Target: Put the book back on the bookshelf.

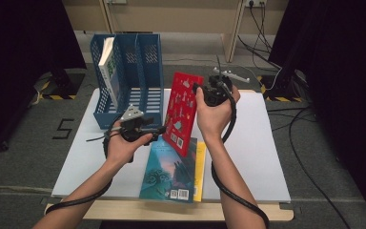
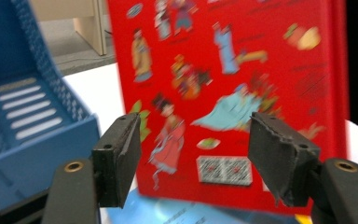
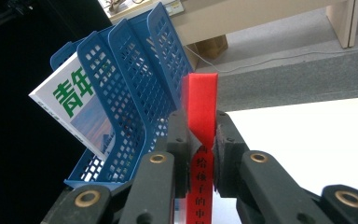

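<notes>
A white worktop (image 1: 262,143) on grey carpet. My right gripper (image 1: 209,93) fingers clamp the red book (image 1: 183,112), upright at centre. At eight o'clock of it, my left gripper (image 1: 155,129) fingers gape empty. The blue file rack (image 1: 145,71) stands at eleven o'clock.

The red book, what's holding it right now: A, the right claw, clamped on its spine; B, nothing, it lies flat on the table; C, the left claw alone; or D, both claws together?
A: in the right gripper view the right claw has its jaws pressed on the spine of the red book, while the left claw stands open in front of the cover.
</notes>
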### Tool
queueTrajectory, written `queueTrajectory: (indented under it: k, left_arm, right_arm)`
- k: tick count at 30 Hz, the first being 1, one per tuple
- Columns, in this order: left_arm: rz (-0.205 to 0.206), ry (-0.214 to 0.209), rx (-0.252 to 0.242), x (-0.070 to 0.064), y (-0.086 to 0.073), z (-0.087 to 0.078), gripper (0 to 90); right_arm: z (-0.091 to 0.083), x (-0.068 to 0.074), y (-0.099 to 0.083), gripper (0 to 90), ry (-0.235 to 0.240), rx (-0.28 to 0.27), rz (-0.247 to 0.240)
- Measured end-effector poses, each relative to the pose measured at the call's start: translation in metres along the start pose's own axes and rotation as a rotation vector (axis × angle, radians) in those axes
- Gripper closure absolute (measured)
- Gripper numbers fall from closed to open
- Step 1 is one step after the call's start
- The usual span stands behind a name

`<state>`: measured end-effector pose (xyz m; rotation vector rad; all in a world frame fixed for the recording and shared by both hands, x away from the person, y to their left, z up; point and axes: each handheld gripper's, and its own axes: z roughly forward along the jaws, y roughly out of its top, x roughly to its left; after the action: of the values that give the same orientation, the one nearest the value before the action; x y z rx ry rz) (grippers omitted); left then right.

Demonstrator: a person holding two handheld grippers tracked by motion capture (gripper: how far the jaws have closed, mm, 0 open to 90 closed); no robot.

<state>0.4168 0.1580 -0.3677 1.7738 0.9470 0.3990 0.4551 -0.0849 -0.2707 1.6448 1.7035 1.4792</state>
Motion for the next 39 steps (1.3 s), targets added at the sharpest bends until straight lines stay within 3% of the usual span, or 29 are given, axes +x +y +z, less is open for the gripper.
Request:
queueTrajectory:
  k: [7, 15, 26, 29, 33, 39]
  left_arm:
    - [0.021, -0.035, -0.008, -0.023, 0.018, 0.009, 31.1]
    - [0.054, -0.017, -0.021, -0.04, 0.03, 0.02, 27.4]
    - [0.097, 0.019, -0.031, -0.048, 0.04, 0.025, 25.2]
    - [0.084, 0.004, -0.05, -0.049, 0.042, 0.023, 25.2]
    - [0.103, 0.002, -0.048, -0.054, 0.043, 0.024, 24.9]
    - [0.143, 0.043, -0.041, -0.061, 0.043, 0.031, 24.1]
  right_arm:
    - [0.001, 0.002, -0.002, 80.2, 0.001, 0.002, -0.008]
    - [0.0, 0.008, -0.003, 80.2, -0.005, -0.001, -0.022]
    - [0.001, 0.01, -0.002, 80.2, -0.013, -0.001, -0.024]
    - [0.0, 0.009, -0.002, 80.2, -0.014, 0.002, -0.01]
    - [0.0, 0.01, -0.002, 80.2, -0.016, 0.001, -0.017]
    - [0.0, 0.014, -0.003, 80.2, -0.018, 0.0, -0.029]
